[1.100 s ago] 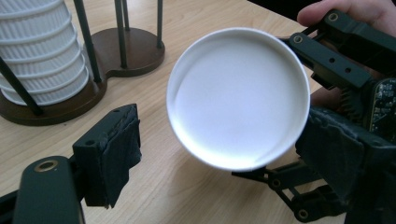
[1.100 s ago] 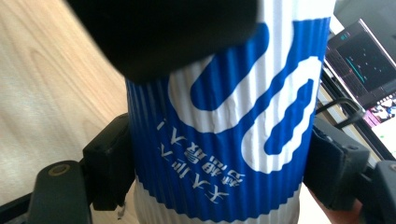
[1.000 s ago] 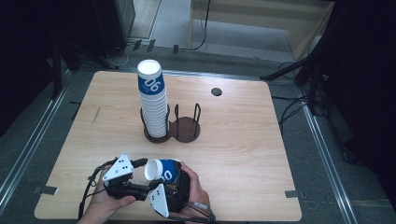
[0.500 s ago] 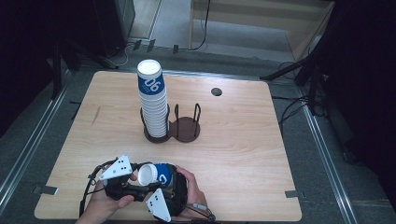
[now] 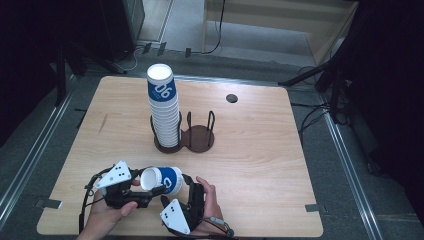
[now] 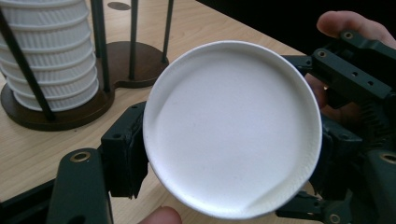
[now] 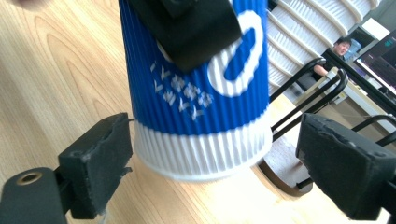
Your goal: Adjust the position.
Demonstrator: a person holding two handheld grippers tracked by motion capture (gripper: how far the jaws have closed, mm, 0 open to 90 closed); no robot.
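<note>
Cup (image 5: 162, 180), blue and white, is held on its side above the near edge of the desk (image 5: 260, 160), between the two grippers. The jaws of the left gripper (image 5: 150, 192) are pinched on its white base end. The jaws of the right gripper (image 7: 210, 154) are spread wide on both sides of it, apart from its wall. A tall stack of cups (image 5: 164, 107) is seen standing in a dark holder (image 5: 200, 137) farther back.
</note>
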